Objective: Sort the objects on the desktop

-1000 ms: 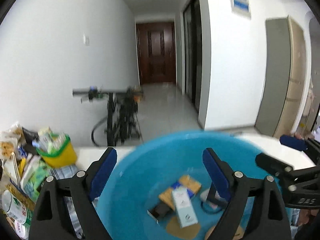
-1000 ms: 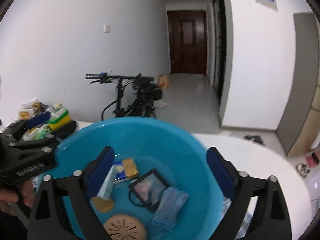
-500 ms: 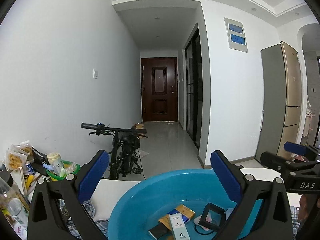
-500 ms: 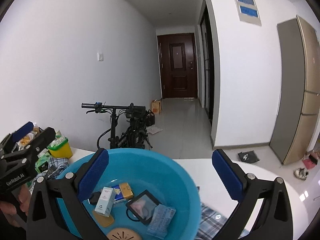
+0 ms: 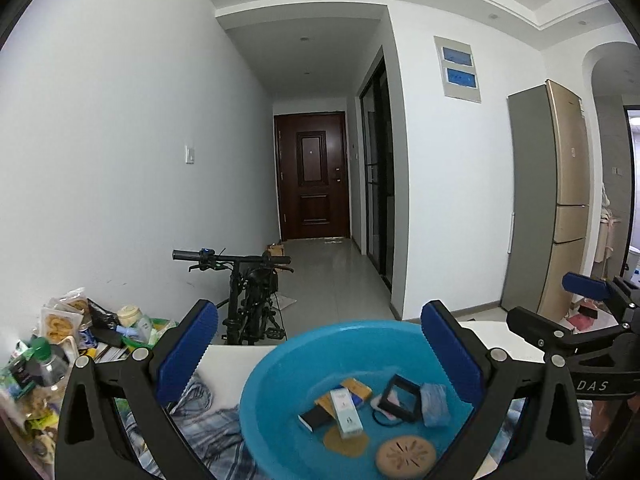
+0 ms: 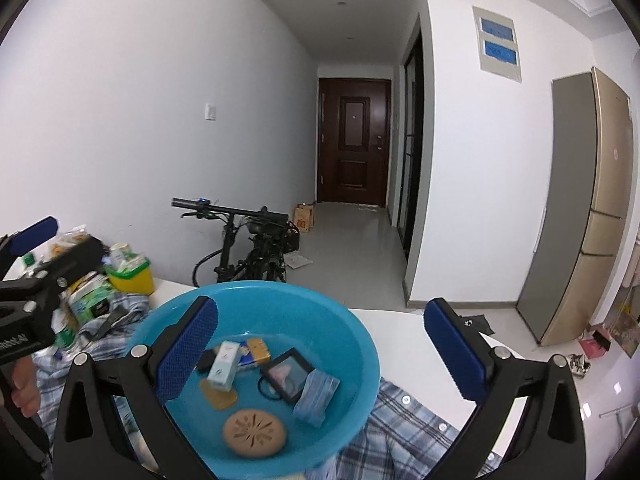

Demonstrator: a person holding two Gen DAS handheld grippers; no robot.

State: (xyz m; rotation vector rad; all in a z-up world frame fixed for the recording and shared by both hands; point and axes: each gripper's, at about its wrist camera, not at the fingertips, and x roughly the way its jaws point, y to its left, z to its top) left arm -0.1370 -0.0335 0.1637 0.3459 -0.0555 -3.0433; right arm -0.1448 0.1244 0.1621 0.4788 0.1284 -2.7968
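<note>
— What changed?
— I've pulled both grippers back from the round blue plastic basin (image 6: 256, 292); left gripper (image 5: 320, 354) and right gripper (image 6: 320, 350) spread, empty.
— Meaning?
— Sorted items lie inside it on the table; probably finishing.

A white table (image 6: 404, 332) carries a blue plastic basin (image 6: 360, 344), which sits on a blue-and-white plaid cloth (image 6: 404, 432) spread over the tabletop. Left of the basin stands a yellow bin with a green rim (image 6: 134, 278) among a heap of snack packets (image 5: 60, 322) and bottles.
</note>
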